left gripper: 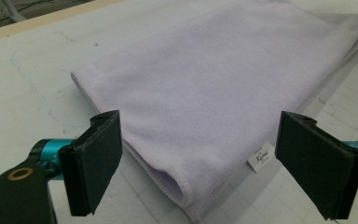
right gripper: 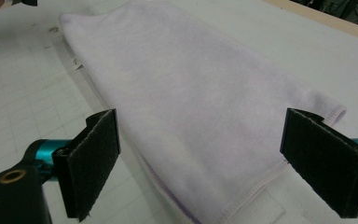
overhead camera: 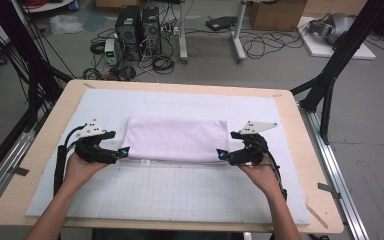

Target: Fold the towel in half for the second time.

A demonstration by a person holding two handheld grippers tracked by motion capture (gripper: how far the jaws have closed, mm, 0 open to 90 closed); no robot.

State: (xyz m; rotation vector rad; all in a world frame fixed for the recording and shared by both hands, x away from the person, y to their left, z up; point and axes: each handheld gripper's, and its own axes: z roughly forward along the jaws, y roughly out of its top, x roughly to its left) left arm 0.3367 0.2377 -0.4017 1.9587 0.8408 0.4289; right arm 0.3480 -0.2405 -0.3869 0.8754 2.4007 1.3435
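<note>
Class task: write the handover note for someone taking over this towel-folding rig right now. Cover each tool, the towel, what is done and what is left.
Left tool: open, at the towel's left near corner, nothing gripped.
Right tool: open, at the right near corner, nothing gripped.
Towel: lilac, folded into a flat band lying crosswise on the white mat, its small label sticking out from the near edge.
Done: one fold at least, laid flat and released.
Left: probably another fold, perhaps end to end; regrip the corners first.
</note>
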